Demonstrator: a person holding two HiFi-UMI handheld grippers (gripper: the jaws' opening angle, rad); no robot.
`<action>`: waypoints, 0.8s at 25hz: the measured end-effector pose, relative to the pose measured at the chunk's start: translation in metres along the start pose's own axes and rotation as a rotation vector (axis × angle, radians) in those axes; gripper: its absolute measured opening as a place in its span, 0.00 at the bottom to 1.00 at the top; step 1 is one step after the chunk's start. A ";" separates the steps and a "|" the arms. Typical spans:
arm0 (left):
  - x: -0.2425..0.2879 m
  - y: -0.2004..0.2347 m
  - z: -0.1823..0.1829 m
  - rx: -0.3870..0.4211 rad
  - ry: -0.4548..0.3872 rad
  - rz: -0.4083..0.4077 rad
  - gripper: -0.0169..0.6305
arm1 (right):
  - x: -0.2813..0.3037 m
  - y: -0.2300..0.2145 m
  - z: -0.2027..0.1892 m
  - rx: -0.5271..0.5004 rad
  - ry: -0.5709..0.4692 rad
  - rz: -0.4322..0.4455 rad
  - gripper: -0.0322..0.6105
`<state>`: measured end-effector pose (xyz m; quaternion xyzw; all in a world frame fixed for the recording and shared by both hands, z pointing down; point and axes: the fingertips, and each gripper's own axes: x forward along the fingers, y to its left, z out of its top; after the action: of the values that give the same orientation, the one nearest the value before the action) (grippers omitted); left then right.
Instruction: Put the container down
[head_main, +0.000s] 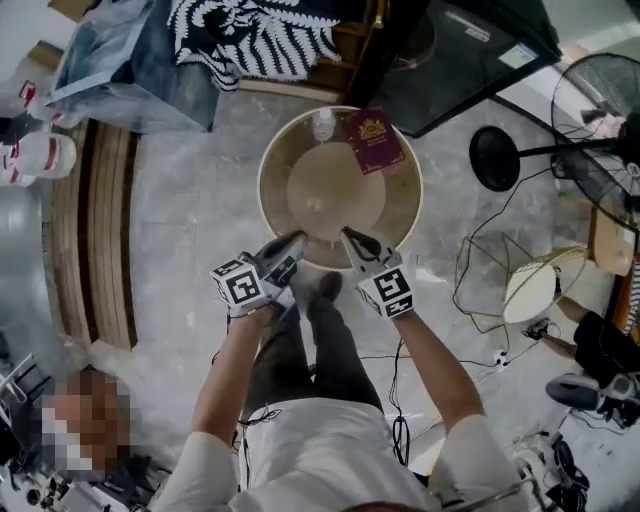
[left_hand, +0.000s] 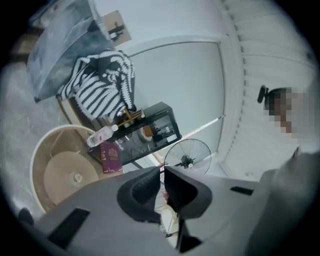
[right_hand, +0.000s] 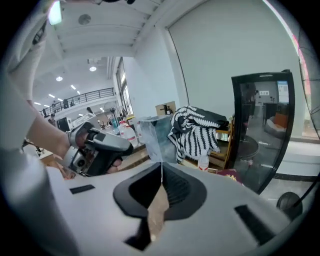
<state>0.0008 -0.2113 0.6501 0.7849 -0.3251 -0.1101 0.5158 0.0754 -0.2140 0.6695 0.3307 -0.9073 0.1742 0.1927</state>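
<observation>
A round beige container (head_main: 270, 160) lies below me over the marble floor, with a clear bottle (head_main: 323, 124) and a dark red booklet (head_main: 373, 140) inside at its far side. Both grippers reach over its near rim. My right gripper (head_main: 347, 233) is shut on the rim; in the right gripper view a thin beige strip of the wall (right_hand: 159, 205) runs between its closed jaws (right_hand: 161, 167). My left gripper (head_main: 299, 239) is also closed, and the left gripper view shows nothing between its jaws (left_hand: 162, 172); the container (left_hand: 42, 150) lies off to the left there.
A standing fan (head_main: 600, 120) with a black round base (head_main: 494, 158) and loose cables (head_main: 480, 280) lie to the right. A black glass cabinet (head_main: 450, 60) and striped cloth (head_main: 250, 35) sit beyond the container. A curved wooden bench (head_main: 95, 230) runs along the left.
</observation>
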 end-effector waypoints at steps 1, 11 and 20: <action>-0.006 -0.019 0.002 0.051 0.007 0.015 0.07 | -0.016 0.004 0.012 0.006 -0.008 0.000 0.04; -0.076 -0.153 0.072 0.466 -0.088 0.180 0.05 | -0.130 0.038 0.109 0.066 -0.077 -0.151 0.04; -0.143 -0.226 0.128 0.758 -0.128 0.192 0.05 | -0.190 0.082 0.171 -0.009 -0.116 -0.261 0.04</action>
<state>-0.0839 -0.1589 0.3713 0.8773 -0.4460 0.0176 0.1761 0.1146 -0.1291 0.4181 0.4544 -0.8670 0.1243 0.1626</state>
